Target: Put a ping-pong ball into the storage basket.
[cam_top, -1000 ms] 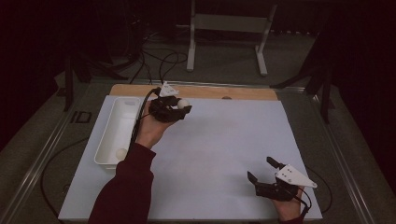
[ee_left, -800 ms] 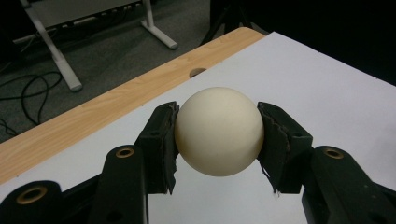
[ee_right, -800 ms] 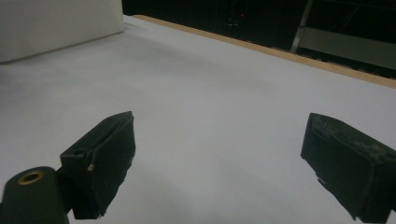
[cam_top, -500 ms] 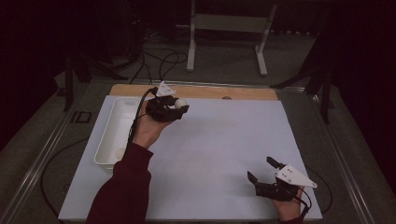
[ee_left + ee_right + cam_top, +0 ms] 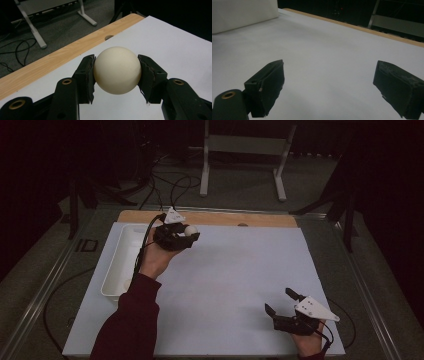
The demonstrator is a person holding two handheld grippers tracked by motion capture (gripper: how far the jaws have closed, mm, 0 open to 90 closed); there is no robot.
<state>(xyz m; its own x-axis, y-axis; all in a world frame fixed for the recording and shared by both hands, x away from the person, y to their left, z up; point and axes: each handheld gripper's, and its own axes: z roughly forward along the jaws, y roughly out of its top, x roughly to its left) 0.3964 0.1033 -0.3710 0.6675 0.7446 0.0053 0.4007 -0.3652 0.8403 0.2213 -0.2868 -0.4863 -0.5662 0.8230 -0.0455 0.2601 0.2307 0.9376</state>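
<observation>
One cream-white ball (image 5: 117, 70) sits pinched between the two black jaws of the left gripper (image 5: 116, 72), a pad pressed against each side of it, and it is lifted clear of the white sheet covering the table (image 5: 240, 270). In the high view the left gripper (image 5: 186, 236) is held over the far left part of the table, just beside the white tray (image 5: 121, 254), with the ball (image 5: 191, 230) showing at its tip and the person's left hand (image 5: 156, 259) and dark red sleeve (image 5: 127, 320) reaching up from the bottom edge. The right gripper (image 5: 281, 304) rests low near the table's near right corner, well apart from the ball; its jaws are spread wide with nothing between them, as the right gripper view (image 5: 332, 90) shows over bare white surface.
</observation>
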